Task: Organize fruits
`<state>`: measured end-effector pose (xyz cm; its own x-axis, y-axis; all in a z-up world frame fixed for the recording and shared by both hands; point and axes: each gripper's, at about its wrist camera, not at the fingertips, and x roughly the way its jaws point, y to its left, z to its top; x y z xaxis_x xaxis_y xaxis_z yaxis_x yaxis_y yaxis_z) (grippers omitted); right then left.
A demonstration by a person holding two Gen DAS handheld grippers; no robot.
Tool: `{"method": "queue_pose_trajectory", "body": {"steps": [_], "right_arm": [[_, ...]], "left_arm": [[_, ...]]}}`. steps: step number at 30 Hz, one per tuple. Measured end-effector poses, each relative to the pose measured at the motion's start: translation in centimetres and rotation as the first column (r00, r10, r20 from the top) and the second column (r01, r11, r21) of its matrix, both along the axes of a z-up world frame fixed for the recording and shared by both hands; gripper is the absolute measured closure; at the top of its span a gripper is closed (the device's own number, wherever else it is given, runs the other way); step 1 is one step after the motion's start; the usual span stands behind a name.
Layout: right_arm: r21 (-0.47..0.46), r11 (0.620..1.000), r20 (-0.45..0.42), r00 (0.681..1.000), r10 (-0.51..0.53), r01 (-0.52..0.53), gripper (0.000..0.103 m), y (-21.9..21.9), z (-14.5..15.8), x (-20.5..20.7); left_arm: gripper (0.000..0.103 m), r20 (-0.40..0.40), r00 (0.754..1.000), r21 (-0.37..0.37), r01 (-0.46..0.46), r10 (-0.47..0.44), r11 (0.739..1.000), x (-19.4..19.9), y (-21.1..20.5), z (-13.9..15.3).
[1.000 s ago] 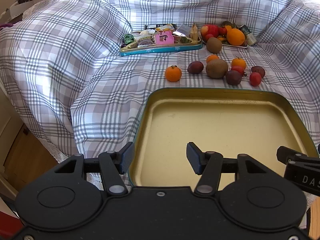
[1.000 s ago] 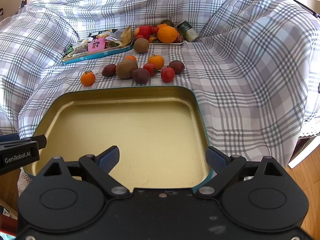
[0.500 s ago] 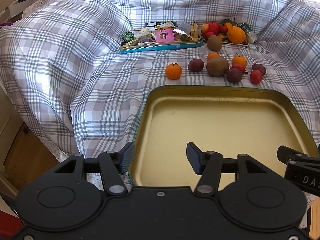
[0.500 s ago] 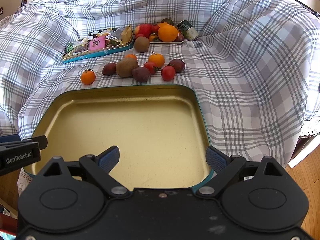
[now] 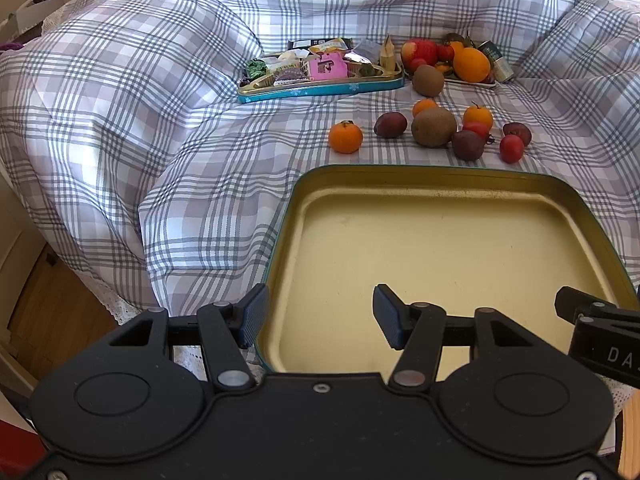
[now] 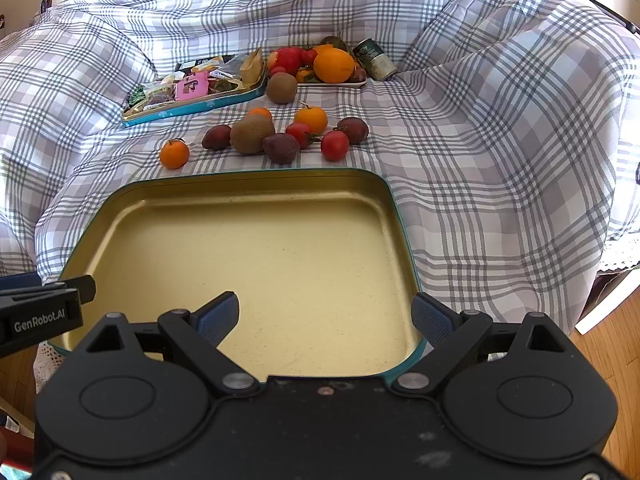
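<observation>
The gold tray (image 6: pixel 248 264) lies bare, its near rim under both claws. Left gripper (image 5: pixel 316 318) and right gripper (image 6: pixel 326 318) stand wide open, holding nothing. Loose fruits (image 6: pixel 252 134) sit on the checked cloth (image 6: pixel 500 152) beyond the far rim, well apart. A snack tin (image 6: pixel 192 98) lies behind them.

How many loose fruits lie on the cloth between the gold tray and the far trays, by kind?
Tangerines: 3
Kiwis: 2
Dark plums: 3
Red tomatoes: 2
Total: 10
</observation>
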<state>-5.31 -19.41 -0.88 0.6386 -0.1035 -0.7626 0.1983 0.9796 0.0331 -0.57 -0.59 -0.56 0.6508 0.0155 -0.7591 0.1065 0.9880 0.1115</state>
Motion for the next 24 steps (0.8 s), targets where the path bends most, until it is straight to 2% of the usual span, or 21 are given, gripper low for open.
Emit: {"method": "queue_pose_trajectory", "body": {"steps": [24], "right_arm": [[0.002, 1.0, -0.006, 1.0, -0.001, 0.001, 0.005, -0.06, -0.02, 0.03]], "left_arm": [[0.041, -0.016, 1.0, 0.006, 0.008, -0.008, 1.0, 0.0, -0.28, -0.36]]}}
